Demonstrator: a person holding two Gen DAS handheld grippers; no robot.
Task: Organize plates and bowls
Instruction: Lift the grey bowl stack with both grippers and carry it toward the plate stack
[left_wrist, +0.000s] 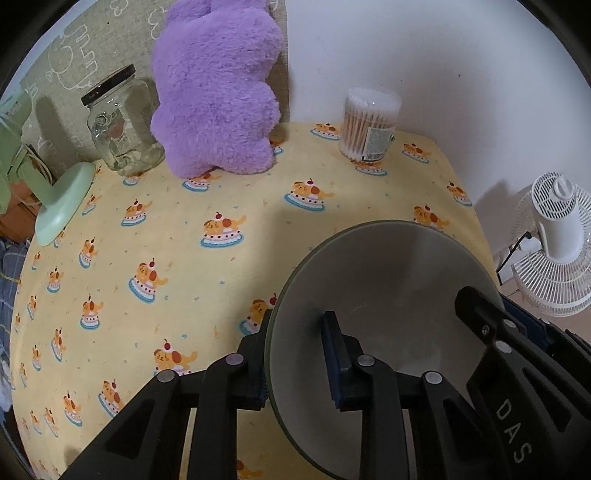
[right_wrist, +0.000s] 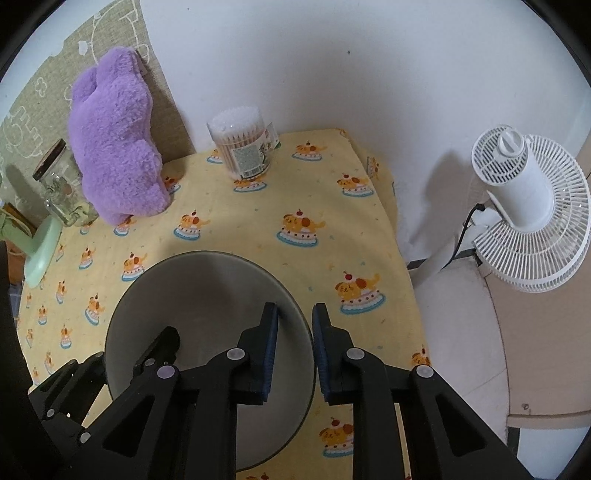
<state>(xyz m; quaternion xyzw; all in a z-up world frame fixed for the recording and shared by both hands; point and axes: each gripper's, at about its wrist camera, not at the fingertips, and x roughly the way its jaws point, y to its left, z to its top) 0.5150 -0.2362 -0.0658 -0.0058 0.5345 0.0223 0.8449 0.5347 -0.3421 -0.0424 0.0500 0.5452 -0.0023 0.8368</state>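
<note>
A grey bowl (left_wrist: 388, 280) stands on the yellow printed tablecloth (left_wrist: 221, 295) near the table's right edge. My left gripper (left_wrist: 295, 360) is shut on the bowl's left rim, one pad inside the bowl and one outside. In the right wrist view my right gripper (right_wrist: 295, 332) is shut on the right rim of the same bowl (right_wrist: 207, 295), the rim running between its blue pads. Each gripper shows in the other's view: the right gripper (left_wrist: 506, 314) at the bowl's far side, the left gripper (right_wrist: 110, 358) at the lower left. The bowl holds nothing that I can see.
At the back stand a purple plush cushion (left_wrist: 218, 96), a glass jar (left_wrist: 122, 125) and a tub of cotton swabs (left_wrist: 369, 123). A green stand's base (left_wrist: 62, 203) sits at the left. A white fan (right_wrist: 528, 206) stands off the table's right edge (right_wrist: 402, 258).
</note>
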